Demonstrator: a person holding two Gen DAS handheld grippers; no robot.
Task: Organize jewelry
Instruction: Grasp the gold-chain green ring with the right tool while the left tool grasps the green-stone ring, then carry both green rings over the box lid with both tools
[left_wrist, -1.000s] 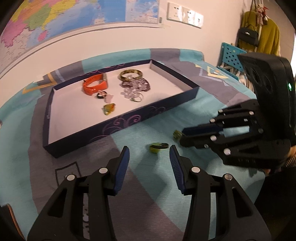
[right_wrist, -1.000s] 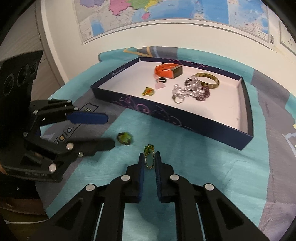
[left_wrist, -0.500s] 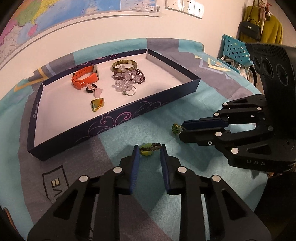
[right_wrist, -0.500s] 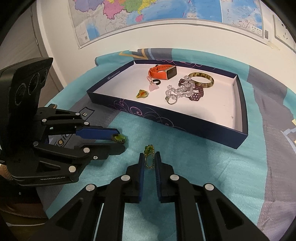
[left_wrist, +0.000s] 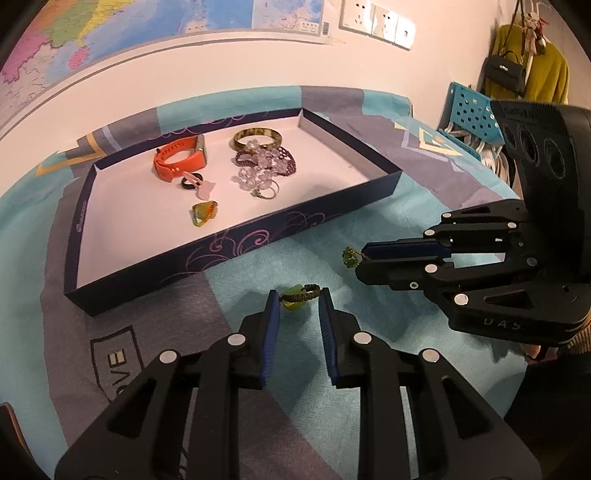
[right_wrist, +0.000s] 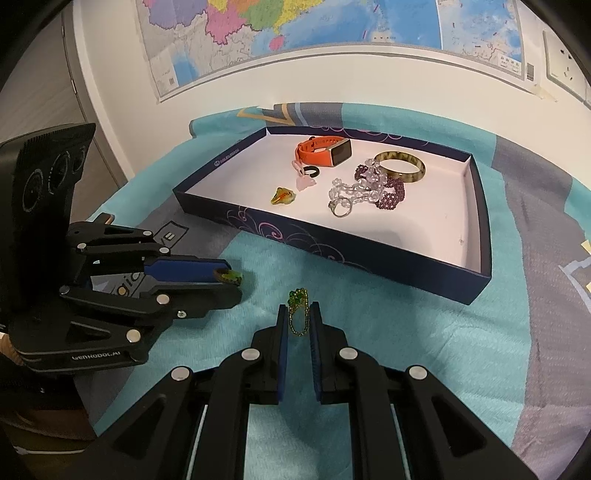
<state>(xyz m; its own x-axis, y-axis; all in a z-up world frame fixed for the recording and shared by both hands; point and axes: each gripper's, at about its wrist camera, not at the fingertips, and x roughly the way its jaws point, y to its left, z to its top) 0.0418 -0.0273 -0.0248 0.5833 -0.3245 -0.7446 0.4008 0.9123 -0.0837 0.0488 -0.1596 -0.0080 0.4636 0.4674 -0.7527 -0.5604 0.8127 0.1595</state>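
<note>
Left gripper (left_wrist: 300, 301): jaws have just been closing and now pinch the yellow-green ring (left_wrist: 297, 296) between the blue pads, held at the very fingertips, apparently just clear of the teal cloth (left_wrist: 369, 332). Right gripper (right_wrist: 299, 314): jaws nearly together, clamped on the green bead chain (right_wrist: 298, 314), bead cluster poking out past the tips, fine chain looping down between the pads. Both pieces look very light. The ring is stiff but small with a smooth glassy stone, so likely to squirt out of a tip pinch; better held across the braided band. The chain is limp, will swing, and may snag on the pile of the cloth. Beyond, the navy tray (left_wrist: 258, 236) stands open, holding an orange watch (left_wrist: 181, 160), a bangle (left_wrist: 257, 137) and beaded bracelets (left_wrist: 266, 166); bare floor remains on its right side.
</note>
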